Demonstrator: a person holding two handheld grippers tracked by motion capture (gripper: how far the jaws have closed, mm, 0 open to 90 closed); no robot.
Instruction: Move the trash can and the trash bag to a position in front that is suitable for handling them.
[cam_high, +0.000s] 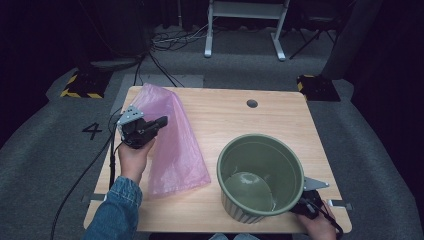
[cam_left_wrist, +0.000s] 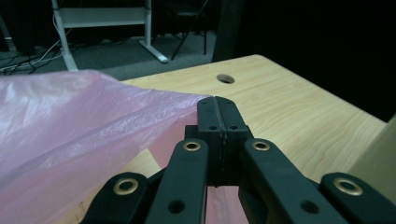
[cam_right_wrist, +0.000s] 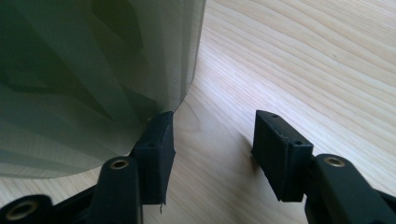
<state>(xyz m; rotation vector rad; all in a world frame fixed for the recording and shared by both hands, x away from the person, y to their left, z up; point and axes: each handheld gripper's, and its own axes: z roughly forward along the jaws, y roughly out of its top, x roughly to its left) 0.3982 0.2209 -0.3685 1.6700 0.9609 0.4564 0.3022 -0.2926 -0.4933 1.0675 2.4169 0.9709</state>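
Note:
A pink plastic bag (cam_high: 175, 145) lies on the left half of the wooden table (cam_high: 240, 120), its far end raised. My left gripper (cam_high: 162, 121) is over it, held in a hand with a denim sleeve. In the left gripper view its jaws (cam_left_wrist: 218, 105) are shut, pinching the pink bag (cam_left_wrist: 70, 121) at an edge. A ribbed green bucket (cam_high: 237, 207) stands upright at the front right. My right gripper (cam_high: 296, 207) sits low behind the bucket's right side. In the right gripper view it (cam_right_wrist: 212, 126) is open, its left jaw against the base of the bucket (cam_right_wrist: 84, 70), bare table between the jaws.
A round cable hole (cam_high: 252, 103) sits near the table's far edge. On the grey floor beyond are two yellow-and-black striped blocks (cam_high: 82, 85) (cam_high: 317, 87), a white desk frame (cam_high: 245, 25) and loose cables (cam_high: 170, 40). A "4" (cam_high: 92, 131) is marked on the floor at left.

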